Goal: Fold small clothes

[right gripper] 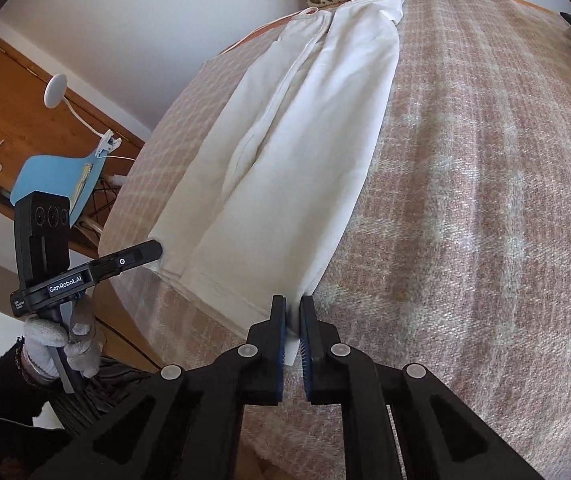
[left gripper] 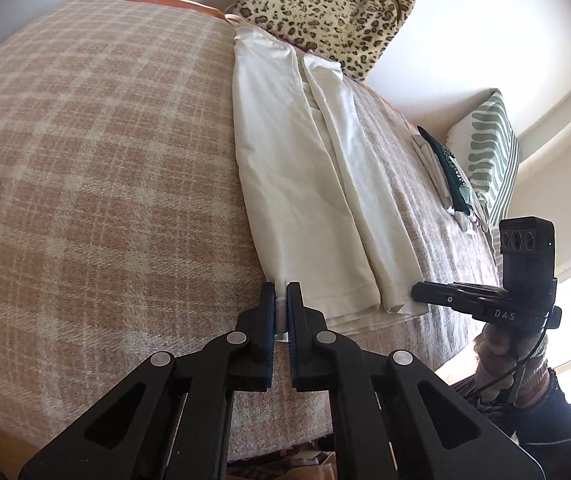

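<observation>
A white garment (left gripper: 305, 168) lies lengthwise on a pink plaid blanket (left gripper: 97, 168), its sides folded inward into a long strip. My left gripper (left gripper: 281, 300) is shut on the near left corner of its hem. My right gripper (right gripper: 293, 312) is shut on the near right corner of the hem; the garment (right gripper: 293, 128) runs away from it toward the far edge. The right gripper also shows in the left wrist view (left gripper: 417, 293) at the hem's right corner, and the left gripper shows in the right wrist view (right gripper: 156, 249) at the left corner.
A leopard-print bag (left gripper: 325, 8) stands at the far end of the bed. A small pile of folded clothes (left gripper: 445, 176) and a green-striped pillow (left gripper: 489, 152) lie at the right. A blue chair (right gripper: 61, 176) and wooden furniture (right gripper: 13, 120) stand left of the bed.
</observation>
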Demonstrator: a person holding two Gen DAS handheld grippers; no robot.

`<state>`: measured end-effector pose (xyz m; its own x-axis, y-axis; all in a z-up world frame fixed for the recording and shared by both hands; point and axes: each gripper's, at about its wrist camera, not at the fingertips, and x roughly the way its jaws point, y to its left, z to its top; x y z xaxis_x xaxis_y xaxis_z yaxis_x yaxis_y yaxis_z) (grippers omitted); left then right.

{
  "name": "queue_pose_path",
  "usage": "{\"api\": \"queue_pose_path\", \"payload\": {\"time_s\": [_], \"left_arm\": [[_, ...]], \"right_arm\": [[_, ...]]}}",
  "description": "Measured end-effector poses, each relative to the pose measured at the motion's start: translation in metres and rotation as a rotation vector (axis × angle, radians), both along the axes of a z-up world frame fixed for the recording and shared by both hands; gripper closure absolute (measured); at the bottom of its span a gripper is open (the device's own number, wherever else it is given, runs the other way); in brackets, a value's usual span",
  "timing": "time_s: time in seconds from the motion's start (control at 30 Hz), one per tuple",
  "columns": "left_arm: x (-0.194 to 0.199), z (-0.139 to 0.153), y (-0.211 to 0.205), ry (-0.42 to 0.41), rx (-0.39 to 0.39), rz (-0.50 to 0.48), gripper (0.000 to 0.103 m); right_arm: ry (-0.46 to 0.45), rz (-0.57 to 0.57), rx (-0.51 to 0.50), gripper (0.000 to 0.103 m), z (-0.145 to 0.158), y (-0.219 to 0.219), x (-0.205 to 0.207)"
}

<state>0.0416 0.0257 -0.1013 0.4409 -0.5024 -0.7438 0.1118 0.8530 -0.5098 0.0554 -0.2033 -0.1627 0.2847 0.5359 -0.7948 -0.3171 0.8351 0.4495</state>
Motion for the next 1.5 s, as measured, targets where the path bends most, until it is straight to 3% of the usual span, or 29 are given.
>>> {"api": "queue_pose_path", "payload": {"time_s": [0.1,0.23,0.37,0.5,0.53,0.6,0.63,0.67,0.8,0.97,1.13,1.33,1.5], "left_arm": [[-0.005,-0.001,0.006,-0.009,-0.001,-0.003,0.099],[-0.008,-0.011,-0.002,0.015,0.015,-0.035,0.099],[-0.009,-0.002,-0.003,-0.007,0.013,-0.037,0.099],[-0.015,-0.002,-0.012,-0.023,0.06,-0.062,0.099],[-0.013,-0.004,-0.013,-0.004,0.068,-0.07,0.099],[-0.012,-0.004,-0.009,0.014,0.075,-0.064,0.096],[-0.012,0.0,-0.006,0.006,0.088,-0.048,0.094],[-0.012,0.005,-0.003,-0.012,0.105,-0.028,0.094],[-0.012,0.032,0.009,-0.122,0.099,0.043,0.094],[-0.002,0.052,-0.033,-0.212,0.104,-0.078,0.094],[0.01,0.051,-0.086,-0.223,0.094,-0.221,0.094],[0.022,0.025,-0.134,-0.155,0.097,-0.351,0.094],[0.027,0.008,-0.149,-0.098,0.093,-0.406,0.094]], "right_arm": [[-0.008,0.008,0.053,0.102,0.007,-0.004,-0.008],[-0.018,0.022,0.004,0.102,0.002,-0.006,-0.013],[-0.007,0.005,0.017,0.102,0.0,-0.008,-0.012],[-0.029,0.021,-0.005,0.102,0.002,-0.016,-0.019],[-0.031,0.028,-0.03,0.098,-0.001,-0.015,-0.019],[-0.003,0.045,0.011,0.09,0.0,-0.018,-0.016],[-0.003,0.047,0.018,0.074,0.003,-0.022,-0.015],[-0.033,0.039,0.023,0.068,0.01,-0.027,-0.015],[-0.145,0.005,0.054,0.066,0.043,-0.044,-0.005],[-0.193,-0.086,0.089,0.066,0.072,-0.064,0.04],[-0.291,-0.096,-0.027,0.066,0.088,-0.053,0.106],[-0.253,-0.149,0.0,0.066,0.073,-0.063,0.199],[-0.216,-0.175,0.035,0.066,0.057,-0.061,0.248]]}}
